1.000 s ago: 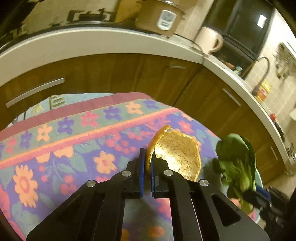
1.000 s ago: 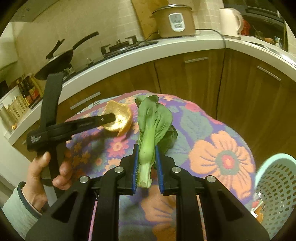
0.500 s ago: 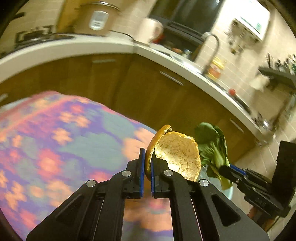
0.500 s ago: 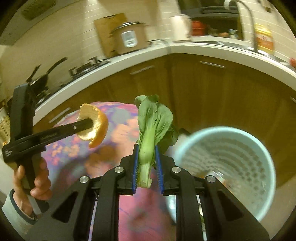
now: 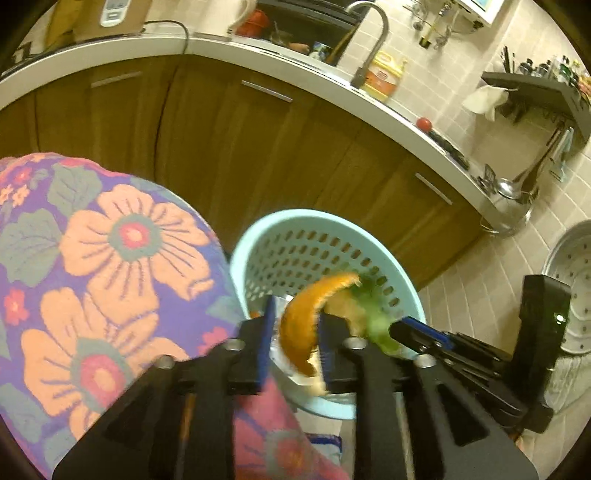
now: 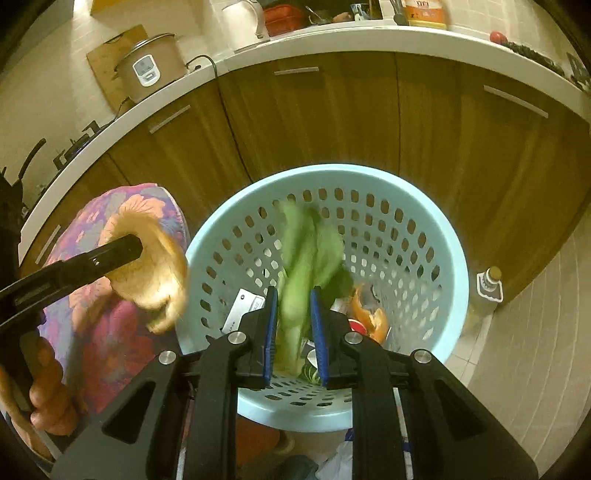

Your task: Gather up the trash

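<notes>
Left hand-held gripper (image 5: pixel 293 334): I see its blue-padded fingers spread apart, with the curved orange citrus peel (image 5: pixel 308 325) loose in the gap; I cannot tell whether it touches the right pad.
Citrus peel position: just over the near left rim of the pale blue perforated plastic basket (image 5: pixel 332 229), blurred.
Right hand-held gripper (image 6: pixel 294 334): I see its fingers parted too, the green leafy bok choy stalk (image 6: pixel 306 258) blurred between them and not pinched.
Bok choy position: upright over the basket's opening, its leaves against the far inner wall in the right wrist view.
Basket contents: another bit of orange peel (image 6: pixel 369 314) lies at the right, a white wrapper (image 6: pixel 242 308) at the left, other scraps too dim for me to name.
Basket position: on the tiled floor (image 6: pixel 517 369), just beside the right edge of the purple floral cloth (image 5: pixel 92 277).
Beside the basket: a small bottle with a yellowish cap (image 6: pixel 489 286) stands on the floor at its right.
Further back: brown wooden cabinet doors (image 6: pixel 332 110) under a white counter (image 6: pixel 369 37).
On the counter: a beige rice cooker (image 6: pixel 151 70) toward the left end, a white kettle (image 6: pixel 243 24) further right.
</notes>
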`<state>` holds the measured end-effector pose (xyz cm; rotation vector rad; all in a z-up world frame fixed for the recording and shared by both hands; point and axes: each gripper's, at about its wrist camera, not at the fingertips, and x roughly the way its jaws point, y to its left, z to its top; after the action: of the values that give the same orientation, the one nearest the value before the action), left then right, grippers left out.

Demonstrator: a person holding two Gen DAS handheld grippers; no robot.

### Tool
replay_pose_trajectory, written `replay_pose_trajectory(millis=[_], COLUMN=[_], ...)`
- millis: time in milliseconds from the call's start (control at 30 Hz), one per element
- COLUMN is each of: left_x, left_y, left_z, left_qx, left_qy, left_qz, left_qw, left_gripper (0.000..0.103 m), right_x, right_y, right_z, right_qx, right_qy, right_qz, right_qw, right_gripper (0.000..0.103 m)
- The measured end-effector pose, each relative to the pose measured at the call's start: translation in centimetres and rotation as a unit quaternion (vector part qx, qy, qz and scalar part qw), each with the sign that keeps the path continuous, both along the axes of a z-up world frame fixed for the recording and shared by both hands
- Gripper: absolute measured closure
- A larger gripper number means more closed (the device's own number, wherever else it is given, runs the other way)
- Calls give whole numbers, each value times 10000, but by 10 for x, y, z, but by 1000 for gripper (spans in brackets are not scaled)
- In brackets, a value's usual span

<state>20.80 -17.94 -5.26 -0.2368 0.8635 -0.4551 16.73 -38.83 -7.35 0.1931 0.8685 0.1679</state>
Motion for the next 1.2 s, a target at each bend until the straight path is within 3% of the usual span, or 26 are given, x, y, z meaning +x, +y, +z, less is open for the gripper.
replay_pose_trajectory(millis=[300,467,667,833,1000,1067,1100,1200], left_x=[-27,-42,-79,-111,-133,-137,-138,-142], left_y=[18,22,39,61,83,93,96,109], left_z=[26,35,46,52,55,54,54,54], left_qx=[101,118,458,924,1098,1096,1100,1183], left_qy=[-456,-556,-895,-1361,-1655,-1668,-1669,-1718], left_qz=[-16,-74,20,403,739,876,920,1063], left_qw=[9989,9984,9949,9856,9773,9760,9755,9722], left_gripper=[54,53,51,38,34,32,32,32], right_x=[-16,-32,-56,-78,-91,-95,-99,-106], right_y=[8,12,27,43,62,70,75,88], right_z=[11,27,45,55,62,65,67,73], right_qx=[-30,-69,-196,-286,-351,-362,-370,-485], right_qy=[-174,-359,-727,-1032,-1213,-1308,-1390,-1540], right_qz=[79,108,206,271,340,374,389,464], right_qw=[9998,9993,9969,9939,9914,9900,9888,9858], right_gripper=[87,87,87,87,73,55,51,48])
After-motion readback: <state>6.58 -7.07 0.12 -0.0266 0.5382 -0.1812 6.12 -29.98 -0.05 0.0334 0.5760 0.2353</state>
